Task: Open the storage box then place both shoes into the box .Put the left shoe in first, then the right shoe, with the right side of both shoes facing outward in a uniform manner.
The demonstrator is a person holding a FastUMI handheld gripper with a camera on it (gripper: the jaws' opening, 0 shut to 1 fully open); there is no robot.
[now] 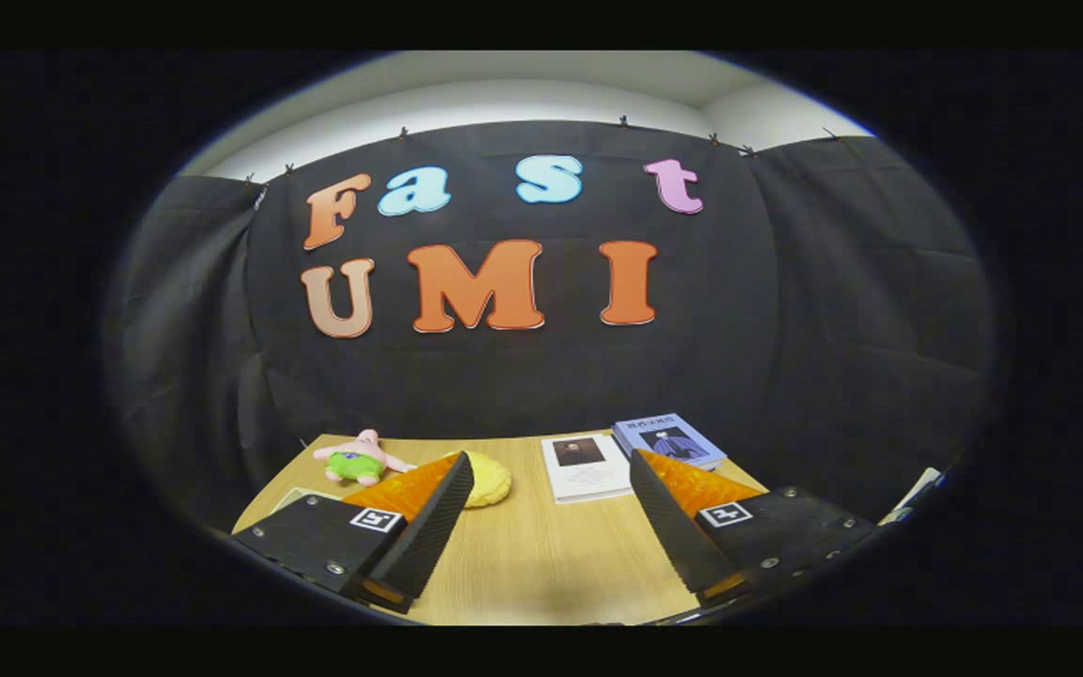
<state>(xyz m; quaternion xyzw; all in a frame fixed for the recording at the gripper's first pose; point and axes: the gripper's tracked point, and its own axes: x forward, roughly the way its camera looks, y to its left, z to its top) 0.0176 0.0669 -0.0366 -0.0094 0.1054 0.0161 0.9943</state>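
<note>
Task items: storage box and shoes are not seen among the things on the surface (pixel 541 555), so grip points and weight cannot be judged | gripper (pixel 551 512): jaws spread, nothing held | counted: one pink plush toy (pixel 360 458), one yellow soft item (pixel 490 478), one white booklet (pixel 585 466), one blue book (pixel 670 439)

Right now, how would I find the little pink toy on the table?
Start at the wooden table in front of the black cloth wall. Look at its far corner, beyond the left finger of the open claw, next to the round yellow cushion. The toy is a soft pink star-shaped figure in green shorts, lying flat; the books across the table are flat and rectangular.
</note>
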